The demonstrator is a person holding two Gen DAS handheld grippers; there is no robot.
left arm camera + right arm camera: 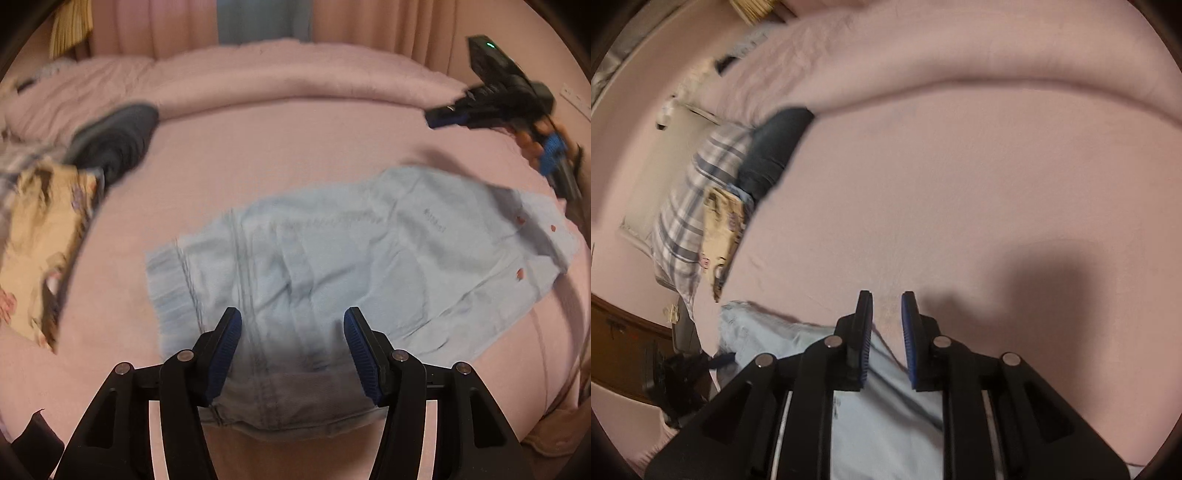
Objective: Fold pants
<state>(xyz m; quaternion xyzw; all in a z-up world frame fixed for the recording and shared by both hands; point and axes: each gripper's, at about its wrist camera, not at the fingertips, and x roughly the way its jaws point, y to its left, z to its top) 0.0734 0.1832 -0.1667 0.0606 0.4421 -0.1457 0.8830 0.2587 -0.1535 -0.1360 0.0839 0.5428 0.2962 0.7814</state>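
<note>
- On the pink bed [295, 133], the pale blue pants [332, 258] lie spread flat.
- My left gripper [291, 350] hovers over their near edge, jaws half apart, holding nothing.
- My right gripper [886, 332] stands above their far edge, jaws narrowly apart, empty.
- Off left lie dark clothes [114, 136], a plaid cloth [690, 206] and a tan cloth [40, 236], well clear.

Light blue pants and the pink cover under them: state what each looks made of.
Light blue pants: likely washed denim, matte, with doubled stitched seams, a frayed hem and rivet-like studs. Pink cover: soft woven cloth, matte, finely creased; exact fibre unclear.
</note>
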